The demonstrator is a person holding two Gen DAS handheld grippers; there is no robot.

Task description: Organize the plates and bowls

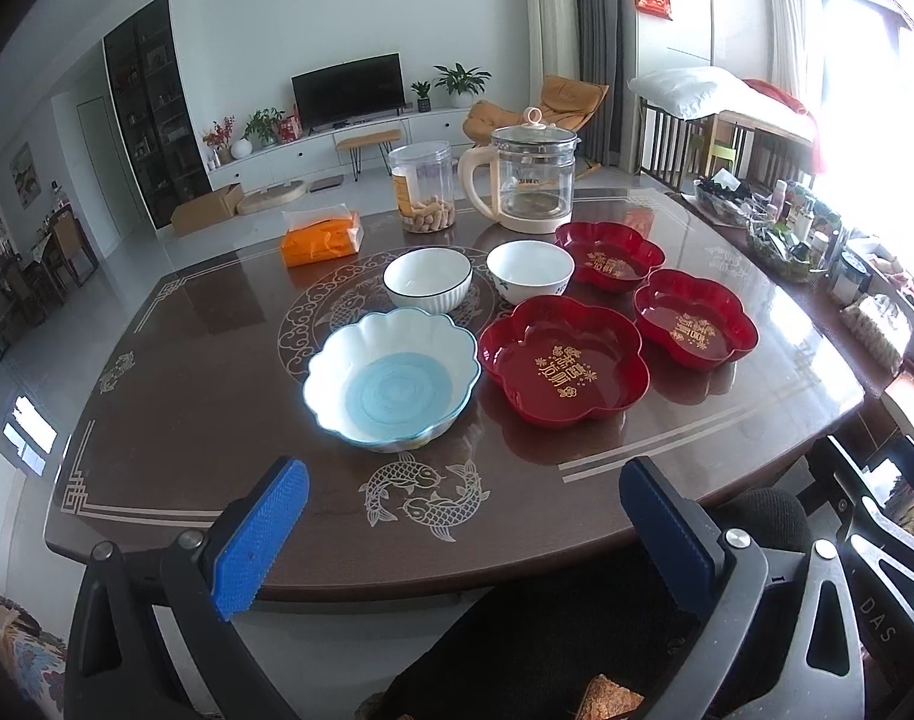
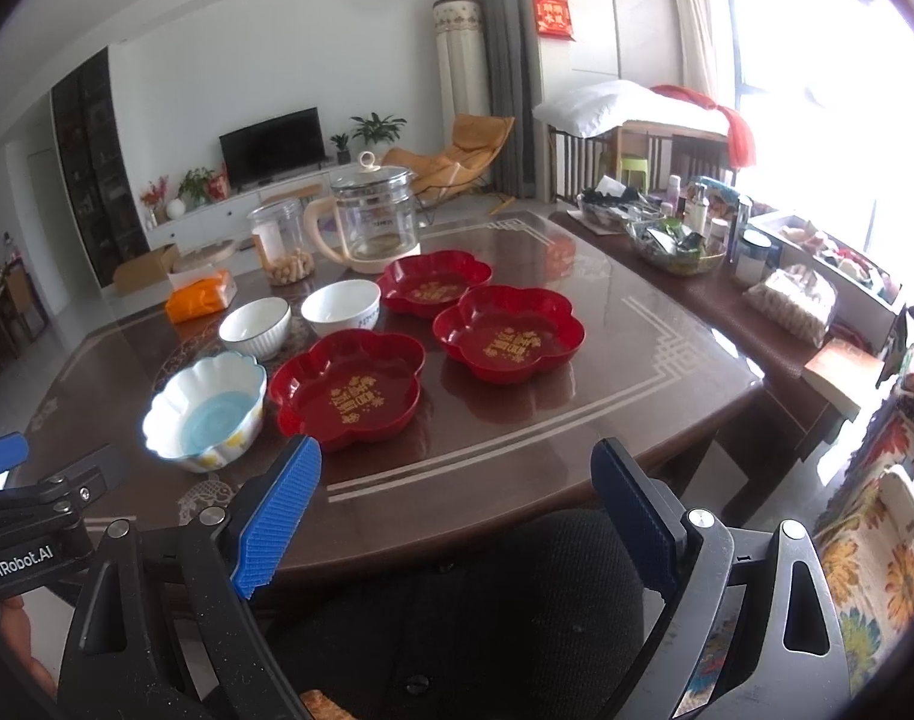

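Left tongs (image 1: 463, 531) and right tongs (image 2: 453, 516) both spread wide and released, nothing between the blue pads (image 1: 261, 540), hovering over the near edge of the dark tabletop (image 1: 216, 330) short of the dishes.

Landmark: glass kettle (image 1: 532, 177) at the far side of the tabletop. Just in front of it, two small white bowls side by side: ribbed bowl (image 1: 428, 279) and plain white bowl (image 1: 530, 270), close, possibly touching. Nearer than the ribbed bowl, a scalloped bowl with blue bottom (image 1: 392, 381). Right of the kettle's base, far red flower plate (image 1: 610, 255); nearer, middle red flower plate (image 1: 695, 318); nearest, front red flower plate (image 1: 563, 360), just beside the scalloped bowl. Left of the kettle, a clear snack jar (image 1: 422, 189), then an orange tissue pack (image 1: 320, 237).
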